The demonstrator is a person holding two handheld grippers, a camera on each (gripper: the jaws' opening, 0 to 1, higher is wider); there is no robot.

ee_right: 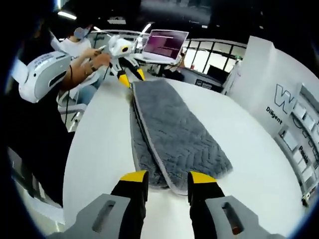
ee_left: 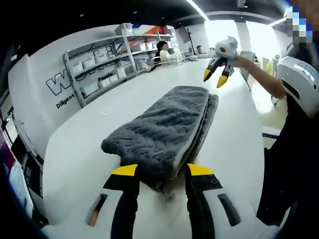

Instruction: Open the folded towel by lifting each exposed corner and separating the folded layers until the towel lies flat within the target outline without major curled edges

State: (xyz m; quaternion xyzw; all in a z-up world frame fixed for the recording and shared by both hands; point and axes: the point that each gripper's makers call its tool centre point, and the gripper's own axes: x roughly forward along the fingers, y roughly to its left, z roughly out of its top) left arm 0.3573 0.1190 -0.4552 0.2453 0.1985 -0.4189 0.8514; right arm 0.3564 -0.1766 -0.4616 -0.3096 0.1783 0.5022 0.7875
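Grey towel (ee_left: 164,127) lies folded lengthwise on the white surface (ee_left: 79,159), each end between your grippers' open, empty jaws: left gripper (ee_left: 162,170), right gripper (ee_right: 169,177). Pinch only the top layer at each corner, then lift together and peel sideways.

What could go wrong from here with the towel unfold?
1. The left gripper has its fingers around the whole stacked end of the folded towel; closing there may pinch every layer, not one.
2. The right gripper faces the same problem at the other end, where several layer edges lie close together.
3. The towel sits near the table edge, so dragging could pull it over.
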